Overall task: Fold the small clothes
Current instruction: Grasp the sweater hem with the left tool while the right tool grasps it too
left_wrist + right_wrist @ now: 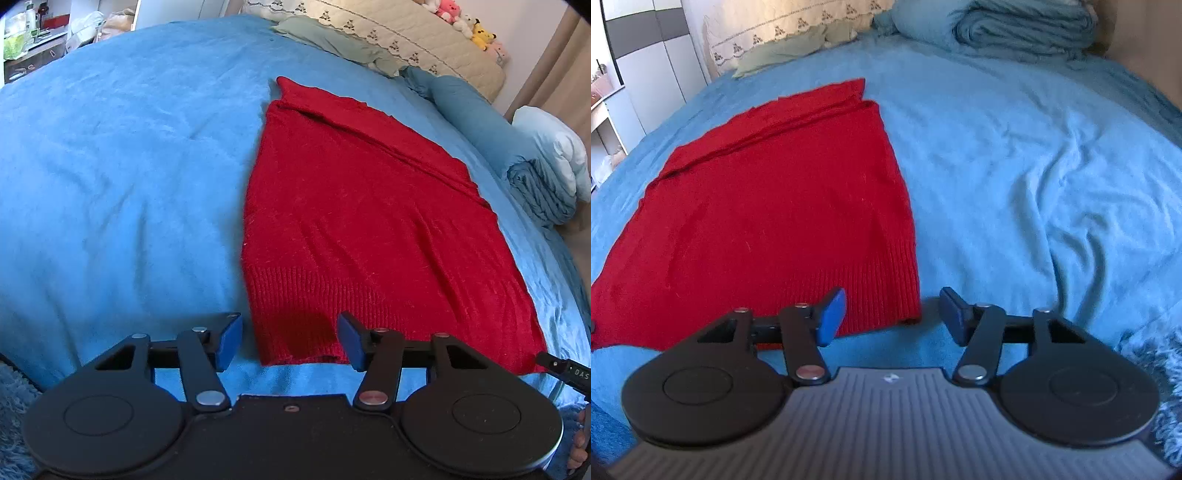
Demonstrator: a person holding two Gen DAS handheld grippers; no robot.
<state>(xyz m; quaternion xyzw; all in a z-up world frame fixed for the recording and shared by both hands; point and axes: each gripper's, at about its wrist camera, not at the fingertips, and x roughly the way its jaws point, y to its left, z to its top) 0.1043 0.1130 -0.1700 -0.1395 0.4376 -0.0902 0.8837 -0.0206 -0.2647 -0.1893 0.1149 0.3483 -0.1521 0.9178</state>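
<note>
Both grippers spread wide, nothing pinched, at the near hem of the red sweater.

Left gripper (290, 341): red sweater (362, 229) lies flat on the blue bedspread (110, 166), its near-left hem corner between the blue pads (231, 341). Right gripper (892, 317): near-right hem corner between the fingers, sweater extending ahead and left; folded blue blanket (1027, 27) far ahead.
</note>
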